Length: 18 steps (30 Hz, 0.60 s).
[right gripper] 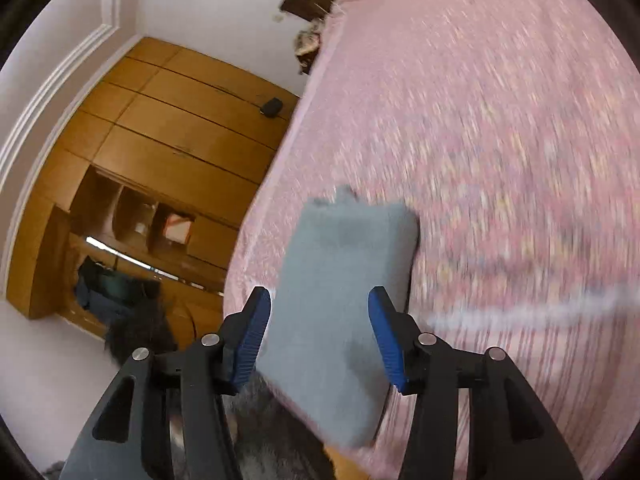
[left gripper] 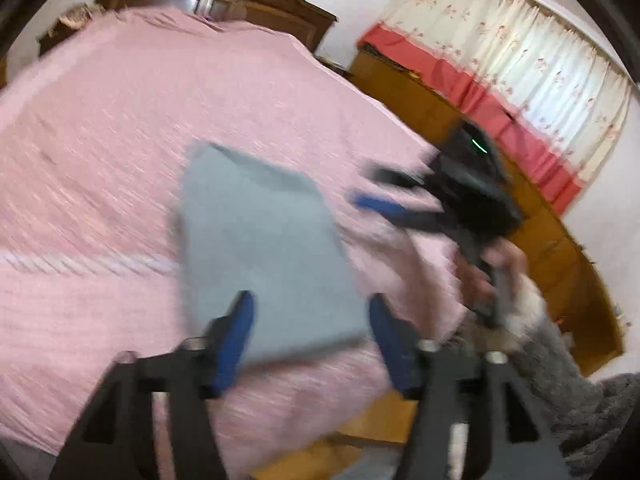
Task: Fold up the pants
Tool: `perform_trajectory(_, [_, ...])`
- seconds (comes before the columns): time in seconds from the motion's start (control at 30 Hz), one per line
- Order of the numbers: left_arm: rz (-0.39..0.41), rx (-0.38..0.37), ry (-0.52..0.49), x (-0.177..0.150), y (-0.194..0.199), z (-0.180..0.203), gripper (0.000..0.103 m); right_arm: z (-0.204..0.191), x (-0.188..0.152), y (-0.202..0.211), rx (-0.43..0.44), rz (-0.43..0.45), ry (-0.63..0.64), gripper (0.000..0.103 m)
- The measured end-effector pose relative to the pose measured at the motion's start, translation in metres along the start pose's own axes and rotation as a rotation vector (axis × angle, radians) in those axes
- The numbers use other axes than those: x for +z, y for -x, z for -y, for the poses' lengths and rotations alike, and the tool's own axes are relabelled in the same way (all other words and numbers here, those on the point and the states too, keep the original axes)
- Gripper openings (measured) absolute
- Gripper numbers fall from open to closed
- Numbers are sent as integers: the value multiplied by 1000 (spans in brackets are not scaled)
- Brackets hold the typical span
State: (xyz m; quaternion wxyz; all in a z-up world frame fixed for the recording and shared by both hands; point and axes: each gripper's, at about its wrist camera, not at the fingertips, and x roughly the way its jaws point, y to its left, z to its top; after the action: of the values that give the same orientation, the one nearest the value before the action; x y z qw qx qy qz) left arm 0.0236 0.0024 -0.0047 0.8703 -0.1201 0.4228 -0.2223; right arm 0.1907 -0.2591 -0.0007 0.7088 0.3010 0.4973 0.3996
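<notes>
Both grippers, left gripper (left gripper: 310, 312) and right gripper (right gripper: 320, 306), held above bed (left gripper: 100, 140), jaws released; folded grey pants (left gripper: 260, 248) laid flat.

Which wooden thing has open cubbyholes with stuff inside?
The tall light wooden wardrobe beside the pink bed. It has open cubbies under its closed doors; the dark headboard and the low cabinet by the curtain show none.

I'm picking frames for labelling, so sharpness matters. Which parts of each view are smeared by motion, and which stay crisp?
Left wrist view: nearly all smeared, the bedspread, the folded pants and the right tool alike. Right wrist view: the bedspread streaks and the pants' edges are soft, but the right tool's own fingers and the wardrobe stay fairly crisp.
</notes>
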Motion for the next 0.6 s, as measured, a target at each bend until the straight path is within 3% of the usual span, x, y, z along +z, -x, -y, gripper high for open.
perform_trajectory(0.07, [-20, 50, 24, 17, -6, -27, 66, 1, -12, -15, -58, -44, 11, 52])
perform_trajectory(0.2, [-114, 61, 94, 23, -44, -69, 65, 5, -28, -47, -241, -75, 42, 52])
perform_trajectory(0.27, [-143, 62, 102, 20, -64, -79, 65, 5, -29, -49, -209, -54, 18, 52])
perform_trajectory(0.43, [-53, -89, 172, -1, -60, -113, 65, 26, -22, -50, -113, -32, -20, 52])
perform_trajectory(0.6, [-44, -103, 193, 4, -47, -144, 66, 35, -1, -71, -21, -59, -52, 52])
